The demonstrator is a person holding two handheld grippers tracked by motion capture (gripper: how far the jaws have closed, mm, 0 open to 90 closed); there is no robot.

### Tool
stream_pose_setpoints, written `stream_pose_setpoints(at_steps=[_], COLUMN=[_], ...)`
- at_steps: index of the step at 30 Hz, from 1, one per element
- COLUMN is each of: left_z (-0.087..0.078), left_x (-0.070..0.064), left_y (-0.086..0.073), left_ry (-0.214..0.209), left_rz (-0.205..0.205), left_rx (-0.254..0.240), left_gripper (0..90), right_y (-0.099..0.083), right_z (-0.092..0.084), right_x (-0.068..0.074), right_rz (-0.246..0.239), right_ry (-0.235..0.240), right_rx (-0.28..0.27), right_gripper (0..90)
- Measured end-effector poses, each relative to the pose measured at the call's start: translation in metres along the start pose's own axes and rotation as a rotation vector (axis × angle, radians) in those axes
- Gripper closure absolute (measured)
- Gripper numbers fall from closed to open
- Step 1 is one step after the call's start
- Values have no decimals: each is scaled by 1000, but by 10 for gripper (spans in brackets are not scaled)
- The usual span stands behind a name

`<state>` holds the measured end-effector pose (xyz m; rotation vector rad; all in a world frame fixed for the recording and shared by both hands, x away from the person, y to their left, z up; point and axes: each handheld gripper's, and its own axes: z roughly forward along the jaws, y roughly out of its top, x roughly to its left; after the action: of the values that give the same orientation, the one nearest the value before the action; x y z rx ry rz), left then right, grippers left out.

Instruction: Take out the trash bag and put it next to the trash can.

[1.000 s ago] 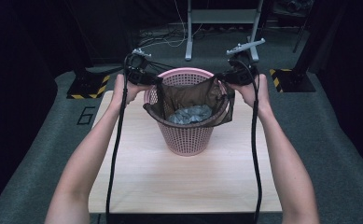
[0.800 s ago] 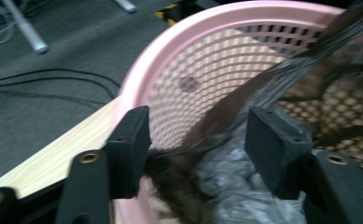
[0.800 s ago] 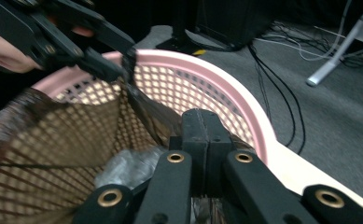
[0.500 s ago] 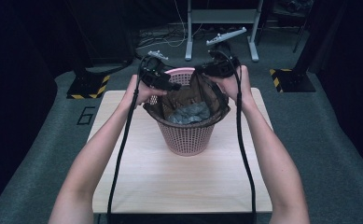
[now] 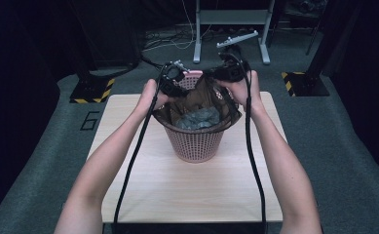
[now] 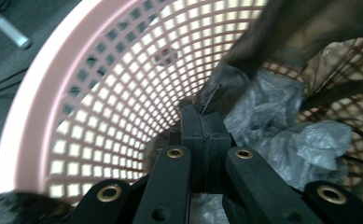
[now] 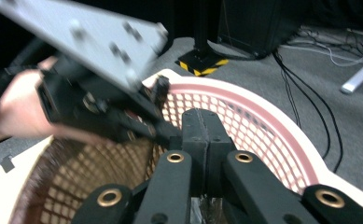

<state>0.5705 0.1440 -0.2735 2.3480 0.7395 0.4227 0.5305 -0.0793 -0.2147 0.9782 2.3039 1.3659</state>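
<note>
Because the brown bag [image 5: 197, 95] lines the pink basket [image 5: 197, 144] on the table [image 5: 143, 180], both tools pinch its rim to draw it together: left tool [image 6: 206, 116] clenched on an edge, right tool [image 7: 201, 122] clenched too (likely on the bag).

L gripper [image 6: 206, 122]: jaws closed together, pinching a fold of dark brown bag [image 6: 226, 88] at their tips. Bag edge runs up to upper right, blurred. Behind: pink lattice basket [image 6: 118, 88], inner wall and rim at left. Crumpled grey plastic [image 6: 300, 144] lies inside basket, right of jaws.
</note>
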Motion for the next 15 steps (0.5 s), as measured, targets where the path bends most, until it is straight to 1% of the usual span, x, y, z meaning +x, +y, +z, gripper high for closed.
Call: stream_pose_setpoints(at_steps=[1, 2, 3, 4, 5, 6, 7, 9, 10, 11, 12, 13, 15], left_z=[-2, -5, -7, -11, -14, -17, -21, -28, -31, -34, -37, -39, -42], left_x=[3, 5, 9, 12, 15, 17, 19, 23, 24, 25, 26, 27, 29], left_y=[-1, -2, -3, -4, -4, -4, -4, -4, -4, -3, -3, -4, -5], left_ry=[6, 12, 8, 11, 14, 21, 28, 37, 44, 45, 52, 52, 44], left_rz=[-15, -33, -52, -66, -80, -87, -97, -108, -106, -112, -111, -115, -123], left_rx=[-15, -30, -41, -55, -66, -76, -89, -107, -113, -122, -129, -136, -147], left_gripper=[900, 900, 900, 900, 900, 900, 900, 900, 900, 900, 900, 900, 900], right_y=[-3, -7, -11, -16, -21, -25, -29, -37, -40, -42, -45, -47, -49], right_z=[-1, -2, -3, -3, -2, 0, 1, 5, 8, 10, 12, 14, 17], right_x=[-2, -4, -7, -9, -9, -9, -9, -8, -8, -8, -8, -8, -8], right_rz=[-3, 2, 10, 16, 19, 4, 2, -8, -11, -19, -19, -21, -32], right_ry=[-20, -35, -31, -33, -41, -46, -59, -78, -101, -126, -139, -148, -172], right_rx=[22, 36, 57, 84, 111, 148, 179, 240, 272, 307, 332, 345, 377], right_gripper=[812, 739, 664, 639, 579, 492, 460, 341, 330, 326, 332, 374, 486])
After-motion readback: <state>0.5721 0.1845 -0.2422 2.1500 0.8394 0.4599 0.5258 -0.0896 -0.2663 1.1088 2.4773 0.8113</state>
